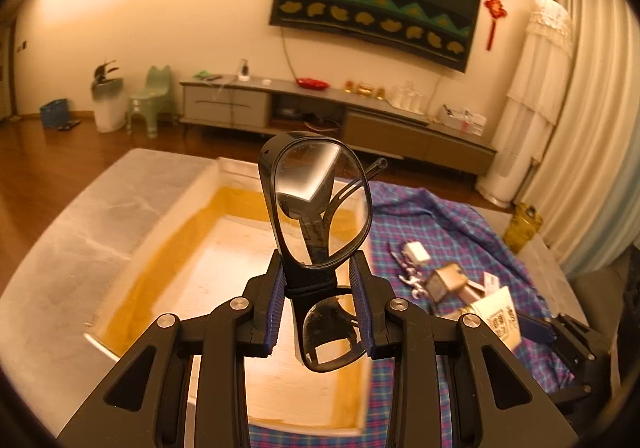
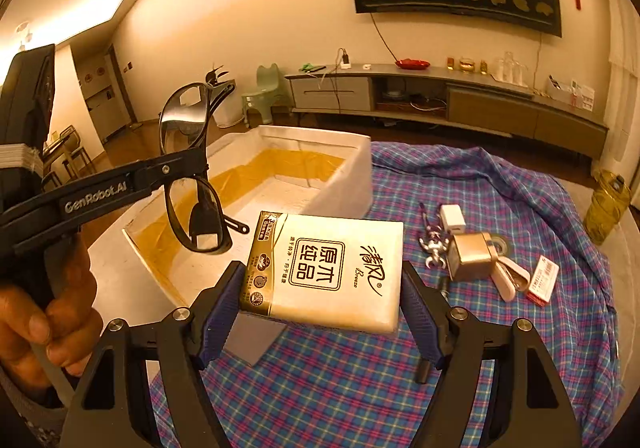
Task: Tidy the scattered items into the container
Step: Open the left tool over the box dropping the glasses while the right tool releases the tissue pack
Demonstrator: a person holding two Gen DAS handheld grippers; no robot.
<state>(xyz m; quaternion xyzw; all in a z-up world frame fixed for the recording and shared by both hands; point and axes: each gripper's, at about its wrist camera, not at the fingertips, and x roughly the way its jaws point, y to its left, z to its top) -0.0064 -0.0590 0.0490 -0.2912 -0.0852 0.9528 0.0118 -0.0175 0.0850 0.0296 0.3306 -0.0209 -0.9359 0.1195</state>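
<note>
My left gripper (image 1: 320, 284) is shut on a pair of black-framed glasses (image 1: 318, 203) at the bridge and holds them upright above the white box (image 1: 168, 224) with its yellow-taped inside. The glasses (image 2: 188, 167) and left gripper (image 2: 176, 167) also show in the right wrist view, over the box (image 2: 344, 175). My right gripper (image 2: 322, 296) is shut on a pack of tissues (image 2: 328, 268), held above the checked cloth (image 2: 400, 380) beside the box. In the left wrist view the tissue pack (image 1: 498, 316) shows at right.
Small items lie on the cloth to the right: a white charger (image 2: 453, 217), a metal toy figure (image 2: 434, 244), a gold box (image 2: 472, 256), a pink case (image 2: 508, 280) and a small red-white packet (image 2: 543, 280). A yellow bottle (image 2: 606, 207) stands at the table's far right edge.
</note>
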